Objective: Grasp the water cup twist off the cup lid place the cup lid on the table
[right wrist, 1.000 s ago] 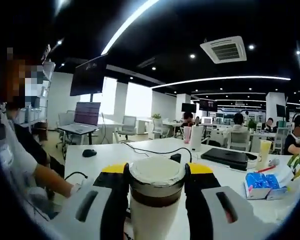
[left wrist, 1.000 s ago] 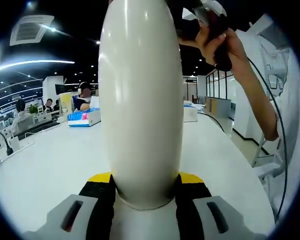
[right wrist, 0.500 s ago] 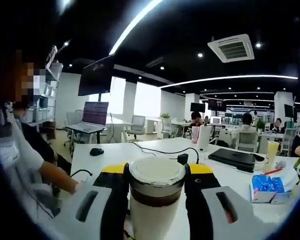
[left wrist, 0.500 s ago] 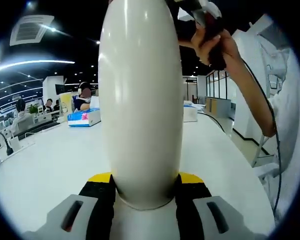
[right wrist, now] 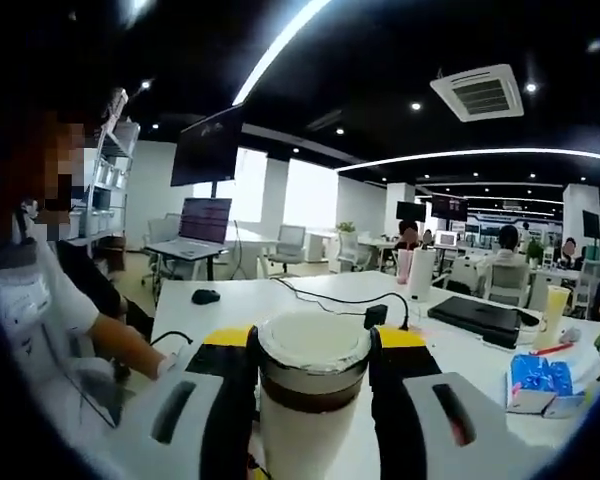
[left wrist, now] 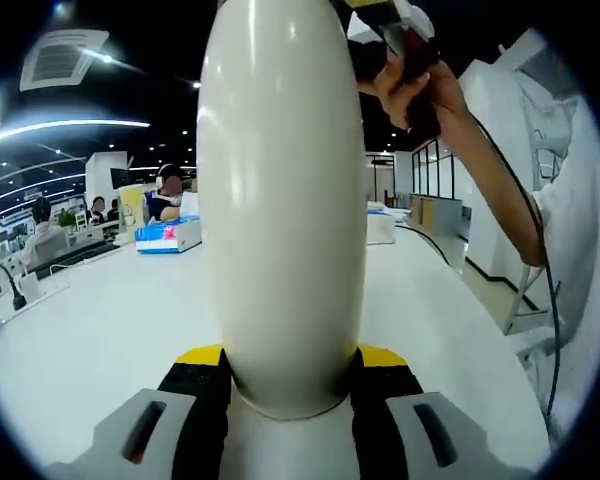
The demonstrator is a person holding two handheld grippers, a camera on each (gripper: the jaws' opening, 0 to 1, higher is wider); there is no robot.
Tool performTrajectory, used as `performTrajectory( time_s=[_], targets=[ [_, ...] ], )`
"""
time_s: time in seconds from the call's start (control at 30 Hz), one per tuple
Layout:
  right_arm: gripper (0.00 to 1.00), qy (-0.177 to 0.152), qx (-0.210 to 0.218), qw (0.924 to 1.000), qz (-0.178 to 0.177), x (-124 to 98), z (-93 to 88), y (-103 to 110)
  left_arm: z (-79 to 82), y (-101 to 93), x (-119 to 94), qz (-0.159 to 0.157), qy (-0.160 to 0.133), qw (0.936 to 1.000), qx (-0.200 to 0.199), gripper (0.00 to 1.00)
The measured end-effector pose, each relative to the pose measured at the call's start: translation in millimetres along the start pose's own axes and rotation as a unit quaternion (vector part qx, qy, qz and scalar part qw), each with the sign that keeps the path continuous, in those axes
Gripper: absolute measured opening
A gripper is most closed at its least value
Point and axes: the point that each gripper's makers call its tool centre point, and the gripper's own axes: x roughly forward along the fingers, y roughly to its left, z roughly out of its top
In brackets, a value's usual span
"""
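A tall cream-white water cup (left wrist: 280,200) stands upright between the jaws of my left gripper (left wrist: 290,358), which is shut on its lower body. In the right gripper view the cup lid (right wrist: 313,338) shows a white top, a silver ring and a brown band over the cream body. My right gripper (right wrist: 313,345) is shut on that lid from both sides. In the left gripper view a person's hand (left wrist: 435,95) holds the right gripper (left wrist: 392,35) at the cup's top. Whether the lid has come loose I cannot tell.
A long white table (left wrist: 100,320) carries a blue tissue box (left wrist: 168,235) and a white box (left wrist: 380,228). The right gripper view shows a black laptop (right wrist: 475,315), a black adapter with cable (right wrist: 377,315), a mouse (right wrist: 207,296), and the tissue box (right wrist: 535,375). People sit at desks behind.
The right gripper view's background has slid to the right while the lid stays between the jaws. In the left gripper view the hand at the cup's top has shifted up and left.
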Motion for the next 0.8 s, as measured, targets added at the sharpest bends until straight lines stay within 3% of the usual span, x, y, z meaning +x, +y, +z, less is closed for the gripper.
performTrajectory(
  time_s=[0.57,0.8],
  targets=[
    [0.46,0.007,-0.004,0.9990,0.043,0.1,-1.3,-0.2,0.4,0.5,0.3,0.000,0.000,1.0000,0.000,0.49],
    [0.46,0.010,-0.007,0.9990,0.044,0.1,-1.6,1.3,0.5,1.6,0.3,0.000,0.000,1.0000,0.000,0.49]
  ],
)
